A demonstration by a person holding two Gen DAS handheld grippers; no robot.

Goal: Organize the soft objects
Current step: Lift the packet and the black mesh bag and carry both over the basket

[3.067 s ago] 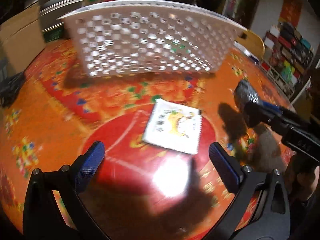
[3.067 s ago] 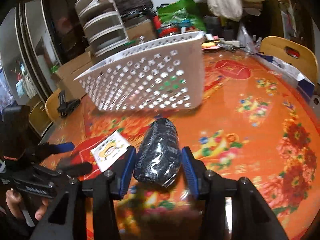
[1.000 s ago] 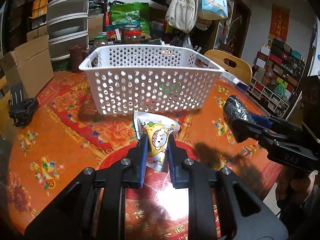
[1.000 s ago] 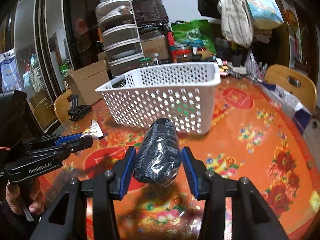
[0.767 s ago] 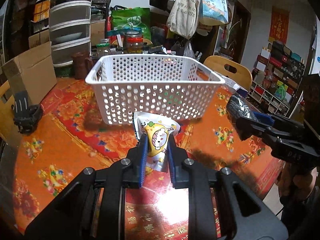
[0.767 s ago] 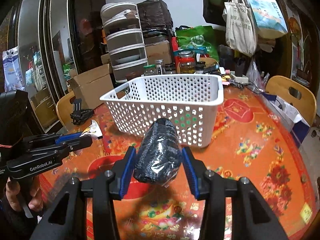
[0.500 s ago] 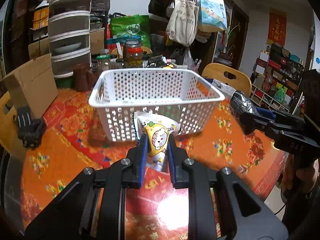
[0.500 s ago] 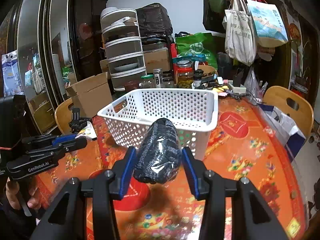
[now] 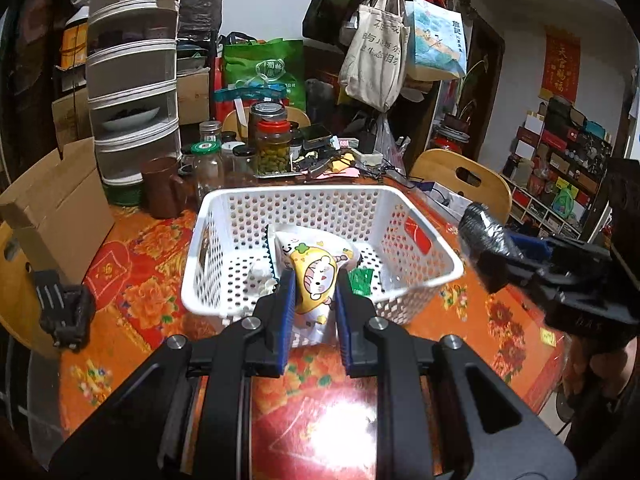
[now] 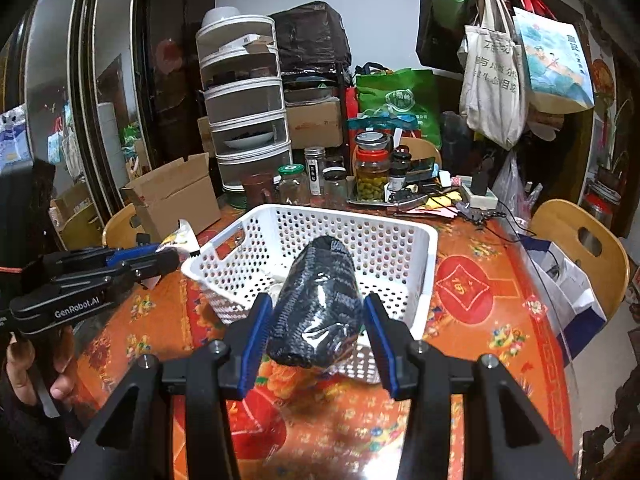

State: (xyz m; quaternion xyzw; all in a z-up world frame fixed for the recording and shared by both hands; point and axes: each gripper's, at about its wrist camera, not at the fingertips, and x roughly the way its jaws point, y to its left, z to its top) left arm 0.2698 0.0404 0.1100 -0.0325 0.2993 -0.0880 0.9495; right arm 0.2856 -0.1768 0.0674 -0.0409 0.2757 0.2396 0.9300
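basket (image 9: pixel 420 236) top open | jars (image 9: pixel 272 144) crowd behind it

Between your left gripper (image 9: pixel 315 294)'s black fingers (image 9: pixel 285 304), lined with ribbed blue pads, sits a white packet (image 9: pixel 314 276) printed with a yellow cartoon animal and a small green leaf. Beyond those fingers stands a white basket (image 9: pixel 320 248), its walls patterned with rows of round holes; a green wrapper (image 9: pixel 361 281) shows inside it. Between your right gripper (image 10: pixel 317 322)'s black fingers (image 10: pixel 256 334), also blue-padded, is a black roll (image 10: pixel 316 304) speckled with fine grey markings under glossy clear wrap. Under both lies an orange surface (image 10: pixel 480 320) with red medallions and multicoloured flowers.
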